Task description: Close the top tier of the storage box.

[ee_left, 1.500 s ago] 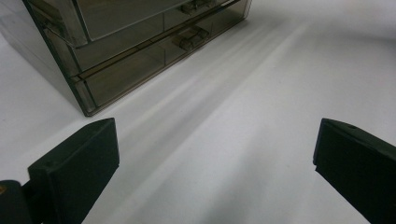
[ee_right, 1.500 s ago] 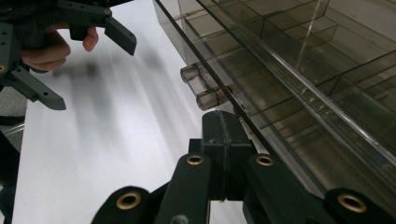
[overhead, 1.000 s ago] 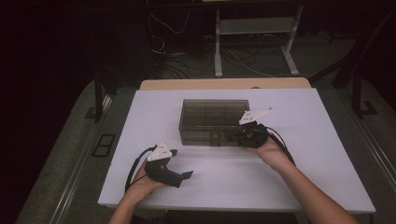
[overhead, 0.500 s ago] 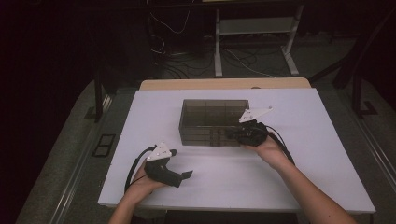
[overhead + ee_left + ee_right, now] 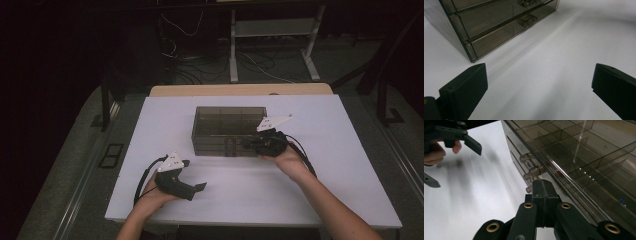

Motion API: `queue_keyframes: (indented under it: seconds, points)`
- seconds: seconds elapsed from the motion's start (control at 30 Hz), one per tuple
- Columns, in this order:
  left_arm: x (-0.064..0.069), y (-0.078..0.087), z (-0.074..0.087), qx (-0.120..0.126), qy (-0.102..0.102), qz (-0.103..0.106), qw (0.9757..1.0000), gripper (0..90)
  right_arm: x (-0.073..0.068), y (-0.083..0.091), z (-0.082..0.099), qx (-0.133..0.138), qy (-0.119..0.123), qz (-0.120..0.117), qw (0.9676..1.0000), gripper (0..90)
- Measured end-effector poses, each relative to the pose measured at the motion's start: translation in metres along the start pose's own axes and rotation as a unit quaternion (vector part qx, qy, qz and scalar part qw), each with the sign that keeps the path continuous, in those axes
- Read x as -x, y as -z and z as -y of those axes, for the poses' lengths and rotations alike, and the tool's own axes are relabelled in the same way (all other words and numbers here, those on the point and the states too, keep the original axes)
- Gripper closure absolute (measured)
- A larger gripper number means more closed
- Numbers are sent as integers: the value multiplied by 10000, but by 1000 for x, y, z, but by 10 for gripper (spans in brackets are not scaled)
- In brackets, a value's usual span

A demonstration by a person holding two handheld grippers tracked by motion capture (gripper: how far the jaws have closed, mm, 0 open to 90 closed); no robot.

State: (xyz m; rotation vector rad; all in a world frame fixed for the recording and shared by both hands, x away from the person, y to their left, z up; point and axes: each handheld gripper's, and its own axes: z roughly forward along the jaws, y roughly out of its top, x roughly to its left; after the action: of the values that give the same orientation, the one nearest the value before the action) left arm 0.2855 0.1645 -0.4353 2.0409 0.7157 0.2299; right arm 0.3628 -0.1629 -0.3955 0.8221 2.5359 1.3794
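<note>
- One smoked transparent drawer cabinet on the table.
- Three clear drawer knobs visible in the right gripper view.
- Two handheld grippers: left gripper, right gripper.

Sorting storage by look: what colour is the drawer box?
Smoky translucent grey-brown drawer box; left gripper view shows it best.

No lettering, label, brand or number can be read anywhere — not on the drawer box, not on the table.

Smoky clear drawer box, upright, drawers shut, mid-table
</note>
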Motion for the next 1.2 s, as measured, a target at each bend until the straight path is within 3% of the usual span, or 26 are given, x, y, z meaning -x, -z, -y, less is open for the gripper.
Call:
queue_keyframes:
  seconds: [0.47, 0.93, 1.2]
  points:
    - [0, 0, 0, -2, -31, -6, 10000, 0, -5, 25, 8, 107, -74, -77, 9999, 837]
    - [0, 0, 0, -12, -10, -11, 10000, 0, -10, 55, 31, 133, -37, 110, 9998, 581]
    - [0, 0, 0, -27, -52, -24, 10000, 0, -13, 68, 41, 217, 15, 198, 9996, 486]
